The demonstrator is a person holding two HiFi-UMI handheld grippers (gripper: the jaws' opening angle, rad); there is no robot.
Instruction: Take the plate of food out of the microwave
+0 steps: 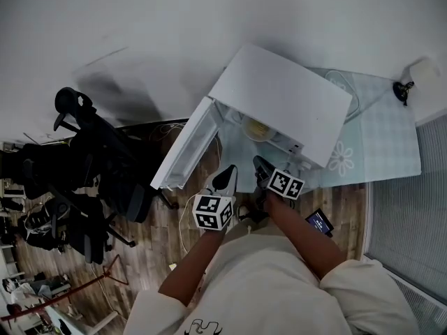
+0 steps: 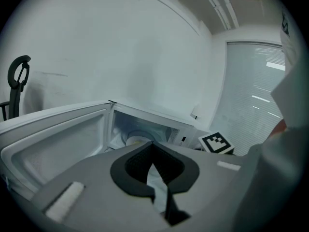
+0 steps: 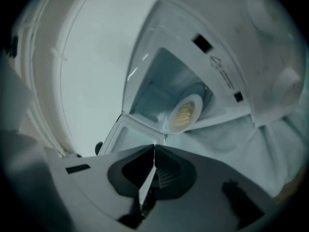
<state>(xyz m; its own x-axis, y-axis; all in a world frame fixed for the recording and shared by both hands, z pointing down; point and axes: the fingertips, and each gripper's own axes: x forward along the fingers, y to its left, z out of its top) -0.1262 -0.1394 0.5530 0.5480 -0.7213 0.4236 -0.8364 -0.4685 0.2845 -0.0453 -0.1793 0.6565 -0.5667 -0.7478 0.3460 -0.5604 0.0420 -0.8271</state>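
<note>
White microwave (image 1: 279, 100), door (image 1: 183, 149) swung wide toward 8 o'clock. Left gripper (image 1: 225, 176) and right gripper (image 1: 262, 166) side by side before the cavity; both have jaws pressed together with nothing between. Plate of food (image 1: 257, 128) inside the cavity, 12 o'clock from grippers, untouched. Front-panel markings (image 3: 219, 66) too blurred to read.

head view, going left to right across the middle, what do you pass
black office chair → open microwave door → left gripper → right gripper → checked tablecloth
</note>
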